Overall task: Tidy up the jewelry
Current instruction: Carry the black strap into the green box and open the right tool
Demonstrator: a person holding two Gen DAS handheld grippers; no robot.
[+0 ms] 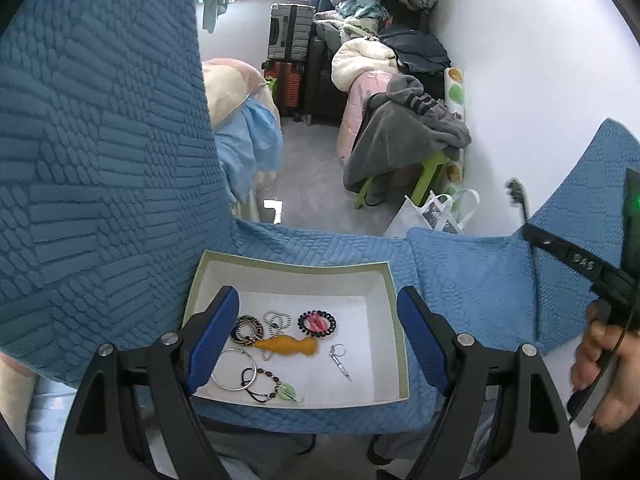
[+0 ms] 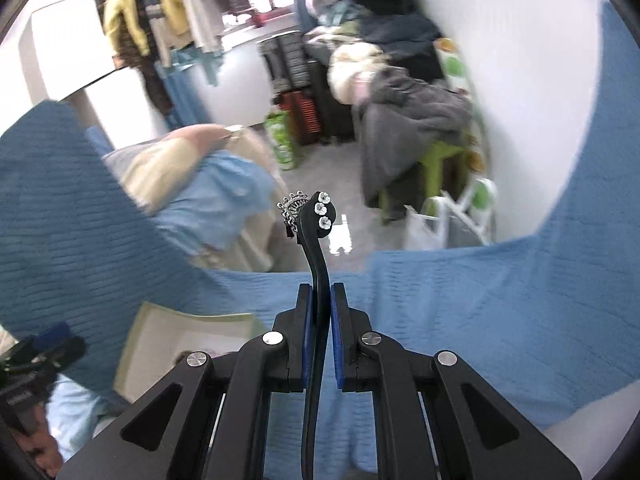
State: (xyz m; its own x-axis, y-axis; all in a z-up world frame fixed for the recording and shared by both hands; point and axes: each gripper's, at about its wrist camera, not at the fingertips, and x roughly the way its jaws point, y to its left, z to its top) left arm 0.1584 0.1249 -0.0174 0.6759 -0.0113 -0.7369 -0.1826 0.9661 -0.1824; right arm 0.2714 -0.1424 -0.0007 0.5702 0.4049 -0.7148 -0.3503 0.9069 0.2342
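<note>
1. Left tongs (image 1: 318,336): released, blue pads spread wide with nothing between them, hovering over the box and angled down toward it.
2. Box (image 1: 296,268): shallow, white inside with a pale green rim, open-topped, resting on the blue quilted sofa cover (image 1: 100,180). It is seen again, blurred, at lower left in the right wrist view.
3. Contents of box, lying flat on its floor:
   - patterned round bangle (image 1: 247,331), black and cream, near the left pad;
   - ball chain (image 1: 276,320), silver, looped, just behind the bangle;
   - orange gourd-shaped pendant (image 1: 289,345), long axis across the box, narrow end touching the bangle;
   - round pink-and-black brooch (image 1: 317,323), right of the chain;
   - small metal charm on a ring (image 1: 340,360), long axis slanting toward the near right corner;
   - silver hoop (image 1: 234,369), near the front left;
   - beaded cord with a green leaf pendant (image 1: 288,394), leaf toward the front edge.
4. Right tongs (image 2: 320,300): clenched on a black hair clip (image 2: 318,240), held above the sofa cover and clear of the box.
5. Hair clip, orientation: long axis running along the tongs and away from the camera, curving slightly; the far end carries three small white flowers (image 2: 324,210) and a silver ornament (image 2: 294,206) beside them.
6. Person's hand (image 1: 600,360): wrapped round the right tool's handle at the right edge of the left wrist view.
</note>
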